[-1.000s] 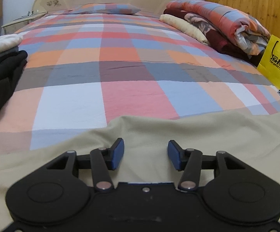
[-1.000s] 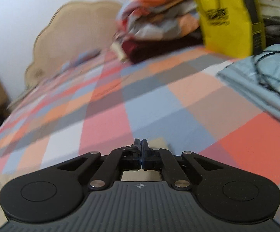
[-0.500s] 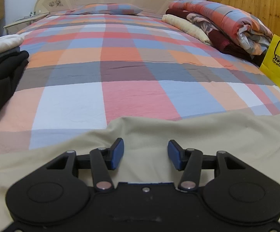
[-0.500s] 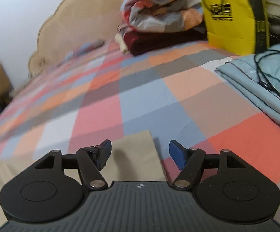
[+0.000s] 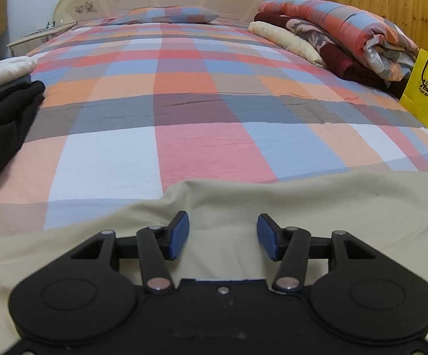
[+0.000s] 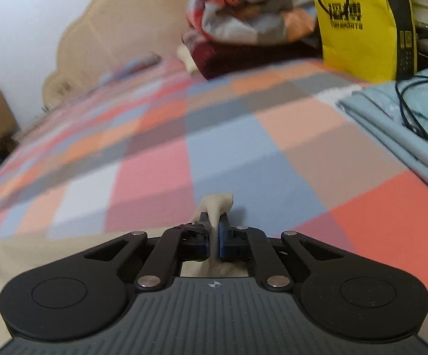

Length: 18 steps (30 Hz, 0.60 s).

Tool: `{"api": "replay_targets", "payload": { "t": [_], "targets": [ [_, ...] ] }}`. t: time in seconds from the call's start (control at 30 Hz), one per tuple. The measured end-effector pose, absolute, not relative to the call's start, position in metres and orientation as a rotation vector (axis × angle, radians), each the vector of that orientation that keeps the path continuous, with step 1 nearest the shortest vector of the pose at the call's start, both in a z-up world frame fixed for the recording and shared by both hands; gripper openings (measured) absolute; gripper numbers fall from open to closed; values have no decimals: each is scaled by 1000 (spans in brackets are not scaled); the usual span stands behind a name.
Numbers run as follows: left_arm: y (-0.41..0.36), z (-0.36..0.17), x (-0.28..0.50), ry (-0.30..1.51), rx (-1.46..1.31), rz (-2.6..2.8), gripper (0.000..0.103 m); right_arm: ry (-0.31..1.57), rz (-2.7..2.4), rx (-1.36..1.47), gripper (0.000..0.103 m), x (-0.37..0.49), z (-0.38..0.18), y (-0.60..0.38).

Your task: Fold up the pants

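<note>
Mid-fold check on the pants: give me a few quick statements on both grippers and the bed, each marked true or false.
1. The right gripper is shut on the beige pants. True.
2. The left gripper is clamped on the pants. False: its jaws stand open above the fabric.
3. A yellow bag stands at the bed's right edge. True.
4. The pants lie on a plain white sheet. False: the bedsheet is checked.
</note>
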<state>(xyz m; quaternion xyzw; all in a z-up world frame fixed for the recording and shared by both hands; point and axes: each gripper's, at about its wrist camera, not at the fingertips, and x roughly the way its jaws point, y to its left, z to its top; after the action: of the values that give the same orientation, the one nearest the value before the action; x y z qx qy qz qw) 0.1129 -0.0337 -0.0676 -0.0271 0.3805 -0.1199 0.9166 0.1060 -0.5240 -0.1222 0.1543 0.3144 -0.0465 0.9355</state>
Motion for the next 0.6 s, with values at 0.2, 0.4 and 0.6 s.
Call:
{"api": "replay_targets", "payload": {
  "t": [0.2, 0.4, 0.6],
  "targets": [
    [-33, -67, 114, 785, -56, -244, 53, 565, -305, 362, 47, 75, -109, -540],
    [-30, -52, 101, 774, -156, -259, 51, 504, -268, 545, 94, -12, -91, -537],
    [-65, -28, 78, 722, -111, -421, 46, 551, -270, 748, 94, -49, -116, -523]
  ]
}}
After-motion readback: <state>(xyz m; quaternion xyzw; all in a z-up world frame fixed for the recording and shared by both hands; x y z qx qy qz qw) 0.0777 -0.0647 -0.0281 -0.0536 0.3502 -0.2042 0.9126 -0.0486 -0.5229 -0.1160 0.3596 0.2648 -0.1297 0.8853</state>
